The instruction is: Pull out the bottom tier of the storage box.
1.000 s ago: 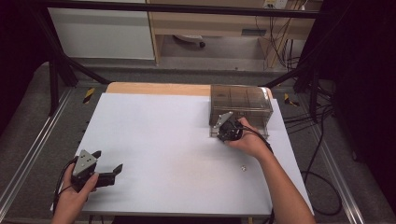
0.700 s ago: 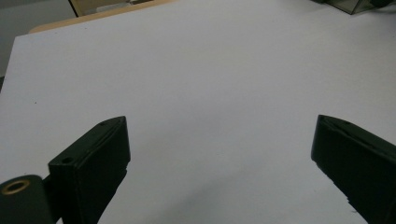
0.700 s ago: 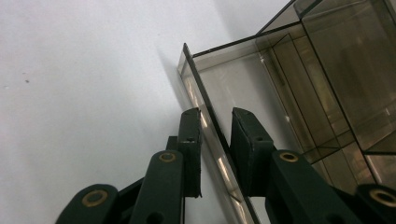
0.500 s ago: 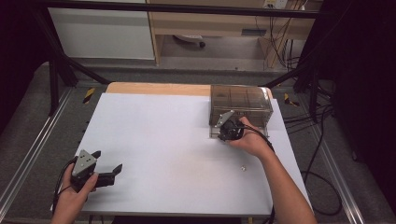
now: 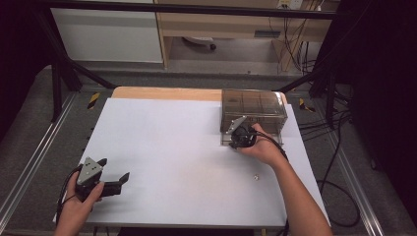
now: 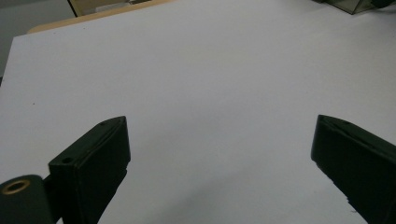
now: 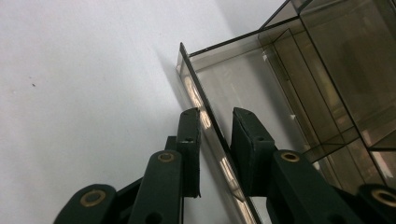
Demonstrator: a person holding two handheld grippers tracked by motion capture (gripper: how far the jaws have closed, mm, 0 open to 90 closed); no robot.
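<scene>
A smoke-tinted clear plastic box (image 5: 253, 114) is being seen at the far right part of the counter (image 5: 187, 162), near its back edge; thin dividers are splitting its inside into compartments, and in the right gripper view its near wall (image 7: 205, 126) is standing upright as a thin glossy sheet. The right claw (image 5: 239, 137) is being held against that near side of the box: its jaws are set close together with the wall between them, one jaw outside and one inside, though whether the wall is being pinched tight cannot be told. The left claw (image 5: 114, 183) is being held low at the near left corner of the counter, well apart from the box, its jaws spread wide and gripping nothing. The counter is being covered by a plain white sheet, with a wooden strip (image 5: 167, 93) showing along the far edge. Beyond it, grey floor, a pale cabinet and hanging cables are being seen.
</scene>
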